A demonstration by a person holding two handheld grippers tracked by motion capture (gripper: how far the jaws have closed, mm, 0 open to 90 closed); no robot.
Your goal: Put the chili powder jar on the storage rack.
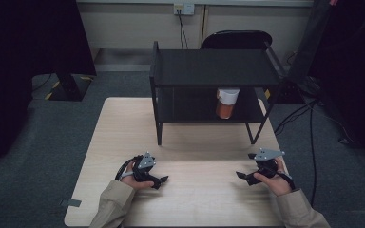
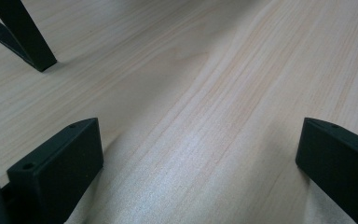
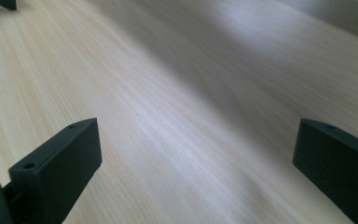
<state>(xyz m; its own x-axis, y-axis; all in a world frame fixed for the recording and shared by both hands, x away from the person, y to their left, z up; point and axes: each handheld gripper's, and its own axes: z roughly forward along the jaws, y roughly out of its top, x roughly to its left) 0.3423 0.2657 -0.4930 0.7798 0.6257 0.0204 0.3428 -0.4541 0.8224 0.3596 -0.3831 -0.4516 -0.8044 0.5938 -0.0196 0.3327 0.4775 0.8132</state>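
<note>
A black two-tier shelf [image 1: 214, 66] stands at the back of the light wooden table [image 1: 190, 190]. On its lower tier sits a jar [image 1: 226, 103] with a white lid and orange contents. My left gripper [image 1: 161, 180] rests low on the table at the front left, pointing right. In the left gripper view its jaws stand wide apart, so my left gripper [image 2: 198, 154] is open over bare wood. My right gripper [image 1: 241, 176] rests at the front right, pointing left. Seen in its own view, my right gripper [image 3: 196, 154] is open with nothing between the jaws.
A black shelf leg [image 2: 25, 35] stands on the wood ahead of the left gripper. A dark chair [image 1: 237, 39] is behind the shelf. Cables [image 1: 309, 123] run over the grey floor to the right. A dark stand [image 1: 69, 83] is at the back left.
</note>
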